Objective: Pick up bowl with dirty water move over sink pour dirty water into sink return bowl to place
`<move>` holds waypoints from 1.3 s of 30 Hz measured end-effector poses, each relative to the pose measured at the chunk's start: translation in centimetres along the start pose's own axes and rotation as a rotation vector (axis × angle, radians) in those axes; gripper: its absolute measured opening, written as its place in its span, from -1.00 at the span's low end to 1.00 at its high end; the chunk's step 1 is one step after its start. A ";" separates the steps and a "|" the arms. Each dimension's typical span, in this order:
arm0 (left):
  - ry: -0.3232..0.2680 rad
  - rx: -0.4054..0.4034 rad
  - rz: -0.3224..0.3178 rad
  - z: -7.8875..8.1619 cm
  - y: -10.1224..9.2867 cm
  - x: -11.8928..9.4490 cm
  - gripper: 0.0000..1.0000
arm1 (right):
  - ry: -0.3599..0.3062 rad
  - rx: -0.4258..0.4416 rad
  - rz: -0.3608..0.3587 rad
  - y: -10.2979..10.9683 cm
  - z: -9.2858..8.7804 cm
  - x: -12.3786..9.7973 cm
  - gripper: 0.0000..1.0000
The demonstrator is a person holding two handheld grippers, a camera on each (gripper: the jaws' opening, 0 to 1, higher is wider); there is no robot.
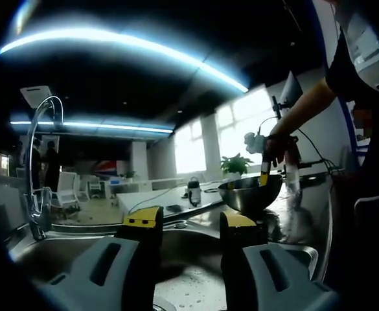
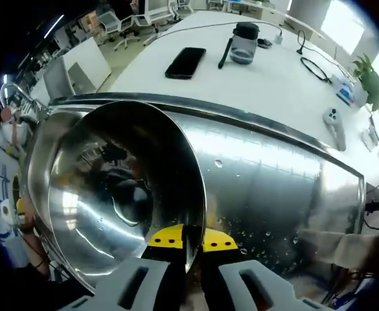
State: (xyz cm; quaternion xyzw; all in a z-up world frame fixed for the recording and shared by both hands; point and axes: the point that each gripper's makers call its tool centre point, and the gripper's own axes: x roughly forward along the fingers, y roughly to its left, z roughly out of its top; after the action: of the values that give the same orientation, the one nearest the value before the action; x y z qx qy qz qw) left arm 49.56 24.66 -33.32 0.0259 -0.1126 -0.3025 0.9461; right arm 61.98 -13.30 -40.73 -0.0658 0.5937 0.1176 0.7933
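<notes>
A shiny silver steel bowl mirrors dark shapes. The right gripper has grey jaws with yellow tips; the left gripper matches. The sink and counter are silver. A black phone lies on a white table.

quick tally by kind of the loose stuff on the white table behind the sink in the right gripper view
phone: 1
clear jar with dark lid: 1
dark pen: 1
white controller: 1
black cable loop: 1
potted plant: 1
total: 6
</notes>
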 end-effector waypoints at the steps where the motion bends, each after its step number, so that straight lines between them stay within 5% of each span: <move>1: 0.001 0.001 -0.002 0.0 0.0 0.0 -0.31 | -0.001 0.001 0.002 0.2 -0.2 0.0 -0.97; 11: 0.005 0.003 0.000 -0.1 0.0 0.0 -0.31 | -0.053 0.028 0.013 0.8 -0.5 -0.2 -0.99; 21: 0.013 0.010 0.006 -0.2 0.1 0.0 -0.31 | -0.118 -0.052 0.006 0.5 1.6 -0.5 -1.00; 39: 0.013 0.015 0.004 -0.2 0.0 0.0 -0.31 | -0.248 -0.350 -0.075 2.7 4.5 -2.5 -1.00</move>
State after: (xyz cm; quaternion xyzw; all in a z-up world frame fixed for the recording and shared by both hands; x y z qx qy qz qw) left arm 49.62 24.64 -33.47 0.0345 -0.1085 -0.2996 0.9472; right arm 64.76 -9.85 -36.97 -0.2096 0.4592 0.1967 0.8405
